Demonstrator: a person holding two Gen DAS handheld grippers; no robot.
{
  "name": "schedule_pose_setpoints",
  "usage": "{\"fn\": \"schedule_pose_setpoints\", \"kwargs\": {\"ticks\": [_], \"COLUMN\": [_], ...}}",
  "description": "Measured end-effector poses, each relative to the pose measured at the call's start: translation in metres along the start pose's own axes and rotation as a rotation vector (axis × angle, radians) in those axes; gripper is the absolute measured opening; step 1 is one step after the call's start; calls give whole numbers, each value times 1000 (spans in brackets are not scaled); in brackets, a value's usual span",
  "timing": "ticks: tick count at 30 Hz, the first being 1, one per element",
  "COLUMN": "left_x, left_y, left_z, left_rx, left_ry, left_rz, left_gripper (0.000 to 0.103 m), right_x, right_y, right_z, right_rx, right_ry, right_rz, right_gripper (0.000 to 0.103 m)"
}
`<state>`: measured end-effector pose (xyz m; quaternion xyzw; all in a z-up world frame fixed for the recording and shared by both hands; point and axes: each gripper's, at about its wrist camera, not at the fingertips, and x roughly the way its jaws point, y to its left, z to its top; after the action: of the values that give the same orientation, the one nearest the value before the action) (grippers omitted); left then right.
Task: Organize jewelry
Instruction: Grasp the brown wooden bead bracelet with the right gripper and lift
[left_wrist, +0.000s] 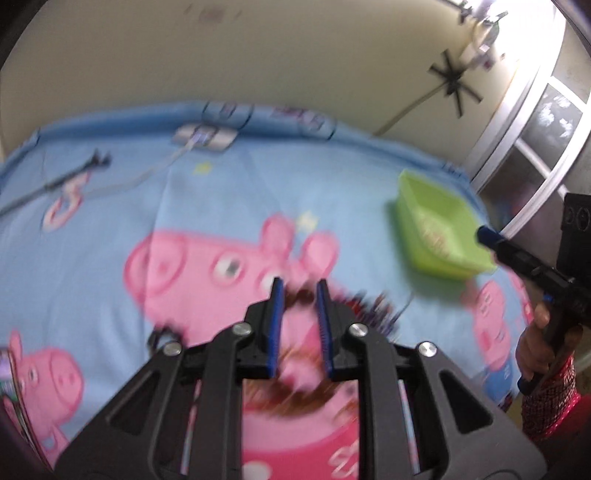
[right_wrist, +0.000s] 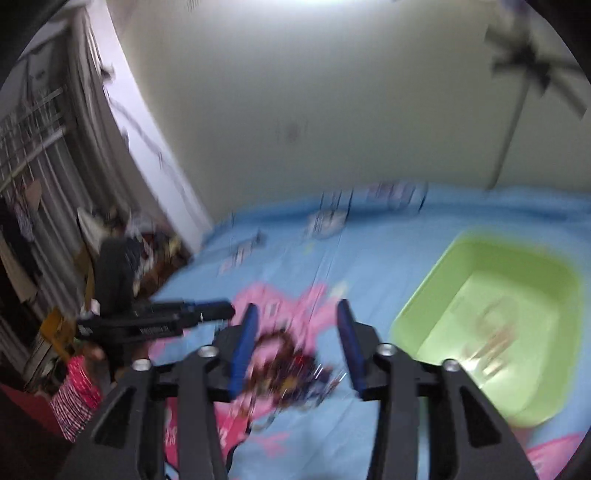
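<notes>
Both tongs gape empty (left (left_wrist: 300, 286) narrower, right (right_wrist: 296, 314) wider) above jewelry (right_wrist: 291, 365).

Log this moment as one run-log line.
left gripper: open, empty | right gripper: open, empty | jewelry pile: on bedsheet | green tray: right of pile

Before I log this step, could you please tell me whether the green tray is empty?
Not empty: the green tray holds a few pale, golden pieces on its floor. Blur hides what they are.
</notes>
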<state>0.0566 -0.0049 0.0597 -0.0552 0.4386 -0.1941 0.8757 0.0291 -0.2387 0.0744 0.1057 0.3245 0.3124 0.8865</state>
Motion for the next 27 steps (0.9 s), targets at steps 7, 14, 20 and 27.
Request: {"fn": "schedule_pose_setpoints", "kwargs": {"ticks": [7,14,20,27], "left_x": [18,31,35,-5], "left_y": [27,24,21,10], "left_z": [-29,-34,-39,-22], "left_rx": [-66,-42,0,0], "left_ry": [81,84,67,-44], "left_rz": [-21,-19,16,-32], "left_gripper": [17,45,15,15], "right_x": [77,109,128,108], "right_y": [25,36,33,31], "right_z": [-25,-22,-23,-13], "right_rx": [-25,-61,-53,5], "right_ry": [194,250,287,219], "right_rz": [-34,-87,-53,1], "right_gripper": [4,4,3,0]}}
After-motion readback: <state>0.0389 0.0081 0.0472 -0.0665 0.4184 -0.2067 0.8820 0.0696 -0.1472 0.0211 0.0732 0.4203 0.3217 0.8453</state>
